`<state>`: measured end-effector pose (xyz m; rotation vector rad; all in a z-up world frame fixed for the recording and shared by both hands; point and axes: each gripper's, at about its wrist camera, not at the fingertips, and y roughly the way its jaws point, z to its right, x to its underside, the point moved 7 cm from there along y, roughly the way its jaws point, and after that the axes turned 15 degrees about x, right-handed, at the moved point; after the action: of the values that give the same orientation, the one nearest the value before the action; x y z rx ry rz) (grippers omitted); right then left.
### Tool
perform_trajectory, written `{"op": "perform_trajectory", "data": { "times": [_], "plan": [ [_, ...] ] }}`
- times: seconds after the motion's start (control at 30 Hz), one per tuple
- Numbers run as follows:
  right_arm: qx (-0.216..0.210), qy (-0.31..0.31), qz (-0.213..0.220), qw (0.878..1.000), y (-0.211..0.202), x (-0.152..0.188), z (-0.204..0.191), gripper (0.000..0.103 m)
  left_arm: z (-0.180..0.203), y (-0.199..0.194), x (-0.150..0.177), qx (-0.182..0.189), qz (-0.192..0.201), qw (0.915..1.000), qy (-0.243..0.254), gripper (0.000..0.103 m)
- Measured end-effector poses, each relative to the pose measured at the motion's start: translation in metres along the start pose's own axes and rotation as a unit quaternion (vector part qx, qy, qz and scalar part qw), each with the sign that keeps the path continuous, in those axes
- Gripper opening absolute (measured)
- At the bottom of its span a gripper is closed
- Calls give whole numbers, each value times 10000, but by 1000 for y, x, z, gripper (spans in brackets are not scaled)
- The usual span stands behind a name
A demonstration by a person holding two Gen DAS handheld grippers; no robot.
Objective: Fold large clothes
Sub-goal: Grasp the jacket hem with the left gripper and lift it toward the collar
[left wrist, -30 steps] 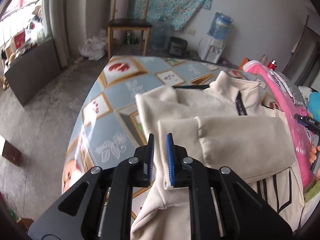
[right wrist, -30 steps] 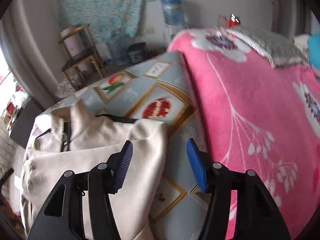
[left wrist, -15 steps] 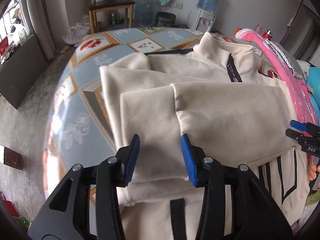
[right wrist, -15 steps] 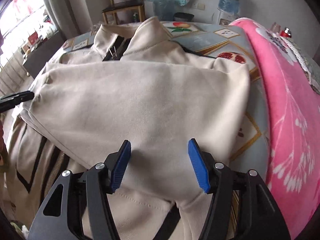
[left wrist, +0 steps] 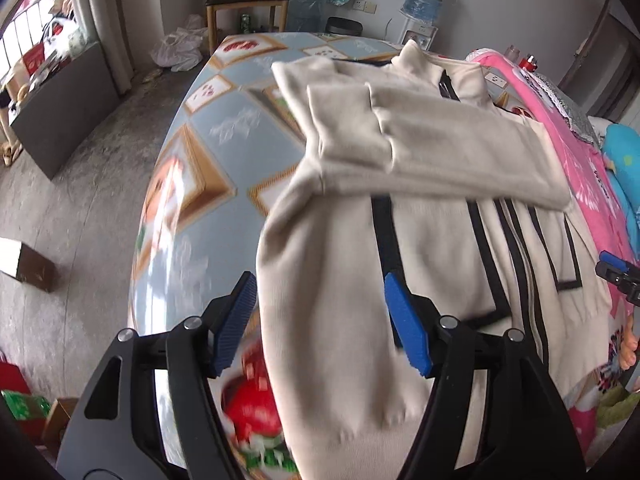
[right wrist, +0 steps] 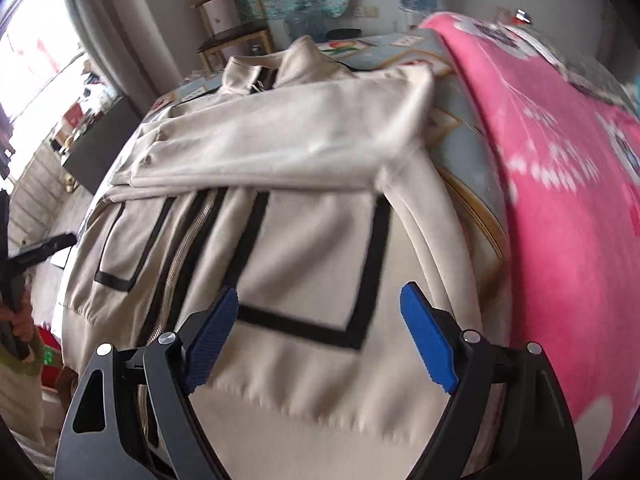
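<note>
Sleeves [left wrist: 440, 140] already folded across jacket [right wrist: 320, 248]; your left gripper [left wrist: 320, 320] and right gripper [right wrist: 320, 336] opening, empty. Hem-to-collar fold left, I'd guess.

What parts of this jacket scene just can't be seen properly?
- Jacket hem: both views, cut off at the bottom behind the tongs.
- Sleeve cuffs' far ends: right view, blurred.
- Tablecloth pattern: left view, smeared near the edge.
- Right tongs in the left view: only their tip shows at the right edge.
</note>
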<state>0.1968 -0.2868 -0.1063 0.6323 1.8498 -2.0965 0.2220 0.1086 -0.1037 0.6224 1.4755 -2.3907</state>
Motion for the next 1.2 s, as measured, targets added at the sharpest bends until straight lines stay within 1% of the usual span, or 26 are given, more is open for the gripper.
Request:
{"op": "perform_trajectory", "data": {
  "times": [0.03,0.17,0.27,0.33,0.4,0.43,0.5,0.57,0.6,0.63,0.7,0.73,0.77,0.87,0.93,1.07,1.13,1.17,1.2],
  "plan": [
    [93,139,-5,9999,-5,11,8,81,1,-4,13,14,12,10000,-17,63],
    [296,594,4,9978,-17,36,37,81,5,-14,55,17,22,10000,-17,63],
    [326,956,-17,9949,-24,52,60,81,6,-19,73,80,159,9998,-88,63],
    [265,1191,-58,9925,-26,64,72,81,3,-23,79,81,295,9994,-154,61],
    [264,1346,-107,9905,-24,72,80,81,-2,-25,82,82,409,9988,-240,56],
    [249,1396,-127,9898,-24,76,83,81,-5,-26,82,90,485,9984,-285,55],
    [216,1478,-154,9887,-23,86,88,81,-10,-25,81,176,525,9977,-379,53],
    [190,1497,-190,9884,-22,92,89,81,-12,-23,81,278,577,9969,-449,47],
    [182,1499,-206,9883,-23,96,89,78,-10,-23,81,417,549,9964,-488,37],
    [145,1492,-233,9884,-24,100,88,76,-9,-22,82,554,523,9956,-547,34],
    [58,1485,-288,9885,-26,107,84,71,-5,-26,85,585,565,9953,-532,32],
    [34,1473,-329,9885,-26,112,82,69,-4,-28,88,593,572,9953,-499,31],
    [23,1457,-380,9886,-27,117,80,65,-4,-32,90,614,593,9951,-499,28],
    [93,1430,-411,9888,-31,127,80,60,-5,-37,97,754,548,9937,-616,28],
    [86,1498,-416,9878,-32,130,83,57,-7,-35,106,848,384,9928,-758,28],
    [22,1724,-412,9842,-27,128,90,54,-5,-35,113,966,365,9916,-780,27],
    [-45,1823,-395,9824,-25,124,93,51,-4,-34,114,1038,375,9907,-797,27],
    [-55,1845,-396,9820,-25,124,93,45,-3,-34,114,1077,393,9902,-796,26],
    [-114,1837,-406,9821,-27,124,92,33,-4,-36,114,1086,417,9902,-773,16]
  ]
}}
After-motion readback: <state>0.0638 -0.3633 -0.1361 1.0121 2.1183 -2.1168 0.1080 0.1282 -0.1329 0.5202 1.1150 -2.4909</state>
